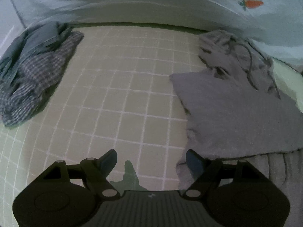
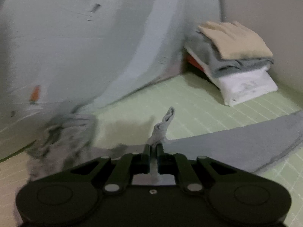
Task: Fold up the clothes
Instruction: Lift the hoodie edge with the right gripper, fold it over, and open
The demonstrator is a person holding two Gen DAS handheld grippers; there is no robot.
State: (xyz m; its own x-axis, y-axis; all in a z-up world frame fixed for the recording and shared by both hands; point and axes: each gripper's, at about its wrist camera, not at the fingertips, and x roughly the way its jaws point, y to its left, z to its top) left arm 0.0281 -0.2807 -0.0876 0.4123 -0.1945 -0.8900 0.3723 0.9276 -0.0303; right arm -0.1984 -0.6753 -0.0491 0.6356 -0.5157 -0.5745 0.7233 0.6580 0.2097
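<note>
A grey hooded sweatshirt (image 1: 240,111) lies spread on the green checked sheet (image 1: 121,87), its hood and drawstrings bunched toward the far side. My left gripper (image 1: 151,160) hovers open over the sheet just left of the garment's near edge, nothing between its fingers. In the right wrist view my right gripper (image 2: 153,149) is shut on a pinched fold of the grey sweatshirt (image 2: 236,143); a peak of cloth sticks up past the fingertips. The garment's hood end (image 2: 62,132) is blurred at the left.
A crumpled plaid and dark garment pile (image 1: 32,71) lies at the left of the sheet. A folded stack (image 2: 234,60) of beige, grey and white clothes sits at the far right. A pale quilt with carrot prints (image 1: 252,3) borders the far side.
</note>
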